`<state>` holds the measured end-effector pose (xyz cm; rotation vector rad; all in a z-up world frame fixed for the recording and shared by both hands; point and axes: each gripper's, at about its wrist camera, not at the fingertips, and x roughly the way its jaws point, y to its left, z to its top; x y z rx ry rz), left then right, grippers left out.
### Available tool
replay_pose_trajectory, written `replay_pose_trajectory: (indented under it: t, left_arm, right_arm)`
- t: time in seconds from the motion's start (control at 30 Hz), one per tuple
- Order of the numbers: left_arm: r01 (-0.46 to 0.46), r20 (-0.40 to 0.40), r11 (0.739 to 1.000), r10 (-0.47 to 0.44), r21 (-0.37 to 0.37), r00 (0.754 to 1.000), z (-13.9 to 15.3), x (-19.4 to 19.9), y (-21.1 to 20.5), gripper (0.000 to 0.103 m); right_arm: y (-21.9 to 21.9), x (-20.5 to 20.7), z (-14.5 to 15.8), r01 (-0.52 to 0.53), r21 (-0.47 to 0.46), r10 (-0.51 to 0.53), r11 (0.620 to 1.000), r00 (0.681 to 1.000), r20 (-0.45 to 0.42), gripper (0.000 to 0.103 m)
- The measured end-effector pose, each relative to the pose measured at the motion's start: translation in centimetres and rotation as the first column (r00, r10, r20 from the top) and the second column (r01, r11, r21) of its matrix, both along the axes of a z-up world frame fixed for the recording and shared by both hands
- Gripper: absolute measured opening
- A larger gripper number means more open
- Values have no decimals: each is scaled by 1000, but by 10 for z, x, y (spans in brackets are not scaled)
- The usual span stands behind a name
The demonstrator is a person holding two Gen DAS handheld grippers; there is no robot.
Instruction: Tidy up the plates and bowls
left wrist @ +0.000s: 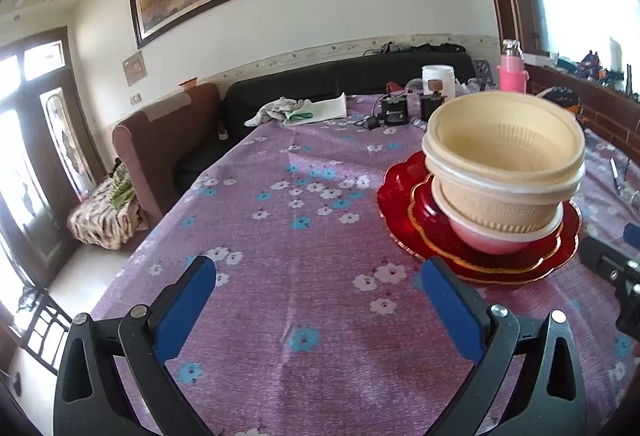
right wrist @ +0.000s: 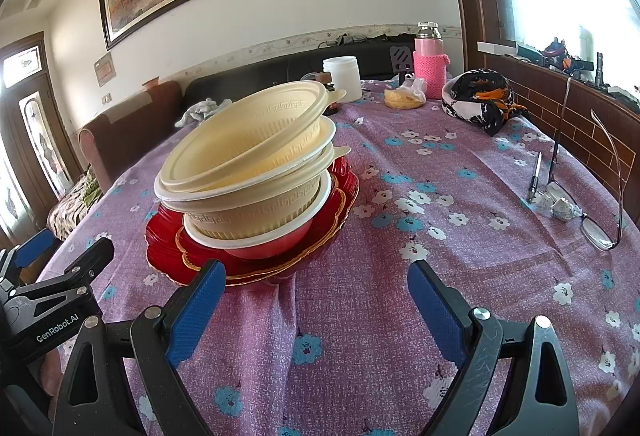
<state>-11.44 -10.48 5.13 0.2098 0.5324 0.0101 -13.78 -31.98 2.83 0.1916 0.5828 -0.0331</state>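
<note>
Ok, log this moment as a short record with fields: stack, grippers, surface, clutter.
stack: cream bowls nested in a pink bowl, on red plates
top bowl: sits tilted, not fully seated
left gripper: jaws open, empty, plates to its right
right gripper: jaws open, empty, stack to its left
surface: purple floral tablecloth
clutter: glasses, pen, pink bottle, white jar

Looking low over the table (left wrist: 280, 220), left view with stack (left wrist: 504, 172) at right, right view with it at left; both close.
</note>
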Motion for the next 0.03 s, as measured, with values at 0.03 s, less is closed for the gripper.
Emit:
replay_pose_trajectory:
  t: [0.03]
  left_arm:
    - [8, -3, 1000, -8, -1, 1000, 0, 0, 0, 103]
  right_arm:
    - [0, 0, 0, 0, 0, 0, 1000, 1000, 0, 95]
